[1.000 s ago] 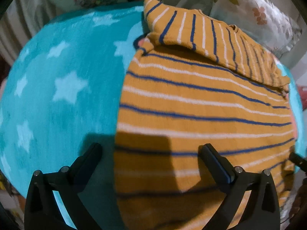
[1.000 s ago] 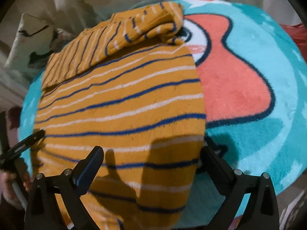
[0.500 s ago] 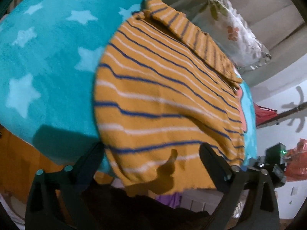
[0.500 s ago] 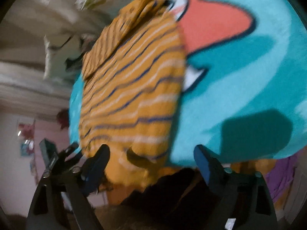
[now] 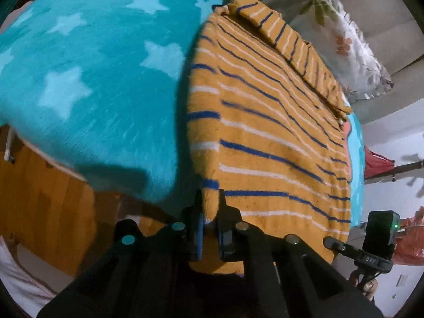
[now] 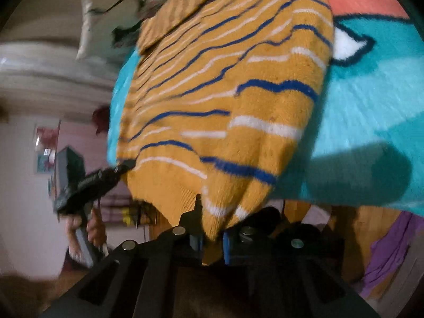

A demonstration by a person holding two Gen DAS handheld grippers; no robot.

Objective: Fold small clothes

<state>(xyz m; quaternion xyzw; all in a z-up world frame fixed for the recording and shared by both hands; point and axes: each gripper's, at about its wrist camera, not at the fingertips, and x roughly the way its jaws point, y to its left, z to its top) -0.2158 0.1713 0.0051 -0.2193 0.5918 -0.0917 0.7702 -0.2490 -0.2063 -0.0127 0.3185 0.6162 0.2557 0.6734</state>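
Note:
A small mustard-yellow sweater with blue and white stripes lies on a teal blanket, its hem hanging over the near edge. My left gripper is shut on the sweater's near left hem corner, cloth pinched between its pads. In the right wrist view the same sweater bunches toward my right gripper, which is shut on the near right hem corner. Each gripper also shows in the other's view: the right gripper at the far hem corner, the left gripper at the opposite one.
The teal blanket carries pale stars on the left and a coral and white figure on the right. A floral pillow lies behind the sweater. Orange wood shows below the blanket's edge. A hand holds the other gripper's handle.
Both grippers were wide open over the sweater's hem; they moved to the hem corners at the blanket's edge and closed on the cloth, which now bunches between the pads.

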